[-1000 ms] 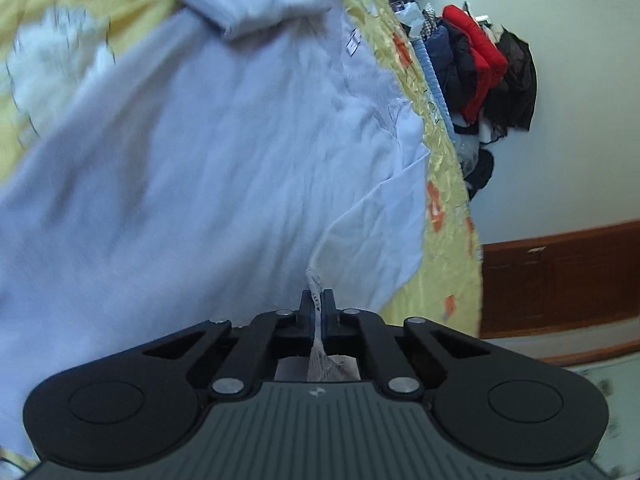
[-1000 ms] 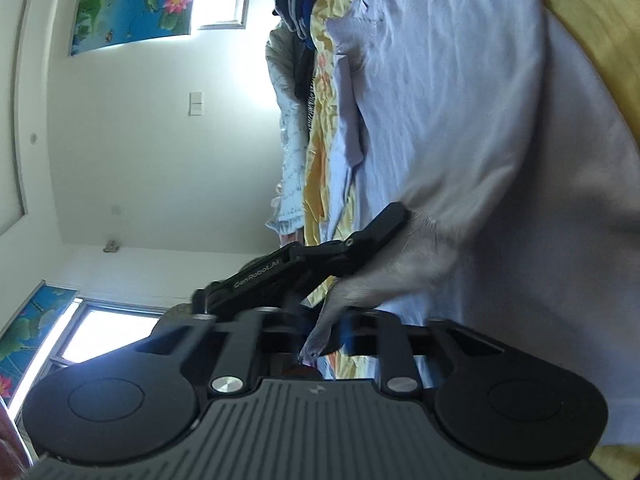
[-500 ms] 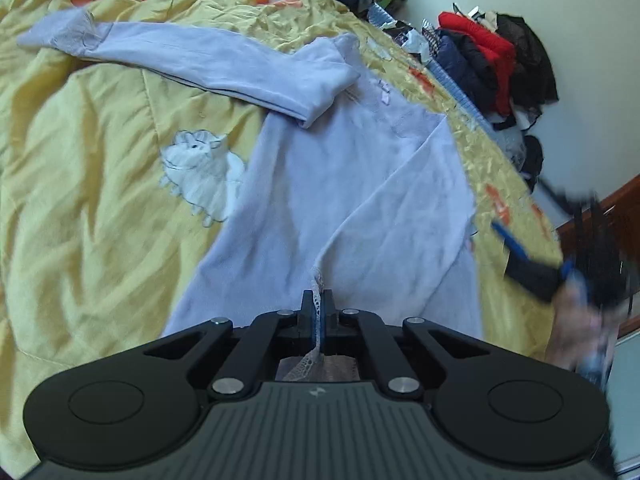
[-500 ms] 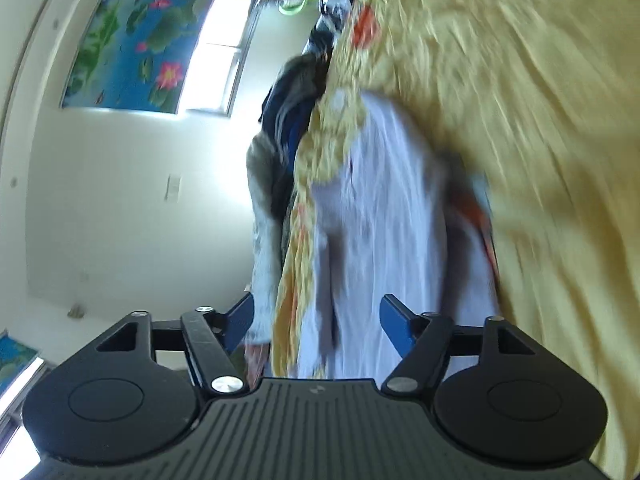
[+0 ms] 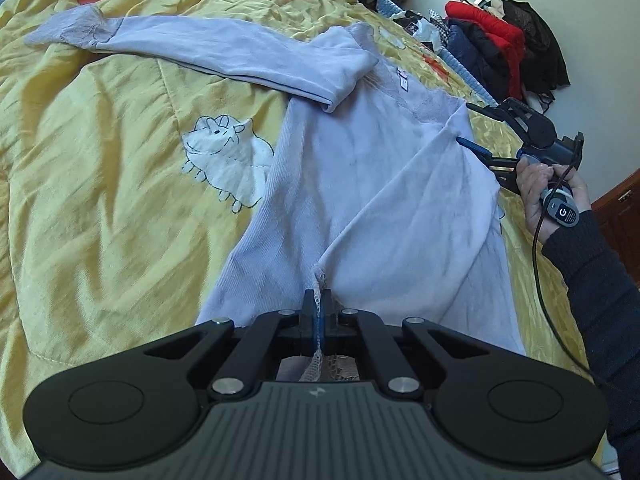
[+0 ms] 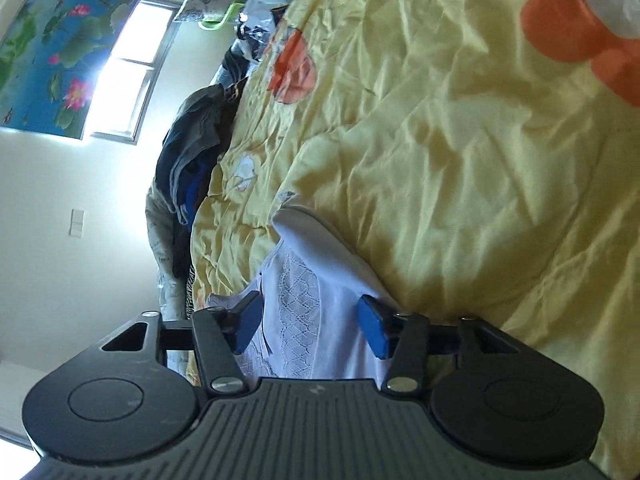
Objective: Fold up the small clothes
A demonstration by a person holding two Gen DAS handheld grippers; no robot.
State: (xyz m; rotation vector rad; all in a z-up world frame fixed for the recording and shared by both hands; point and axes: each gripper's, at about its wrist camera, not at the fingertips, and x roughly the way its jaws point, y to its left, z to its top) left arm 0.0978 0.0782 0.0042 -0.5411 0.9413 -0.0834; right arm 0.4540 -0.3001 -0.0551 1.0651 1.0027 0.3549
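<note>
Now the pale lilac top [image 5: 352,184] lies spread on a yellow quilt [image 5: 100,200] that covers the bed, its body running from the near edge up toward the far side. One long sleeve [image 5: 208,50] stretches away to the left across the quilt, its greyer cuff at the far left end. The other sleeve is folded across the body, and its lace-trimmed cuff [image 5: 318,300] comes straight down into the left tool [image 5: 318,316], whose jaws are together and clamped on that cuff; a bit of lace shows behind the jaws. A white sheep [image 5: 228,160] is drawn on the quilt just beside the top's left edge.

At the right, a hand [image 5: 548,188] in a dark sleeve holds the right tool [image 5: 472,128] at the top's right shoulder. Its two fingers stand apart, one above the shoulder and one blue-tipped finger against the fabric edge. In the right wrist view its jaws have just been closing a little but remain apart, with white fabric bearing a lace panel [image 6: 304,312] between the blue pads [image 6: 372,328]; the pads do not press on it. Beyond, the quilt shows orange flowers [image 6: 294,68].

A heap of red and dark clothes [image 5: 500,44] sits past the bed by the wall.
</note>
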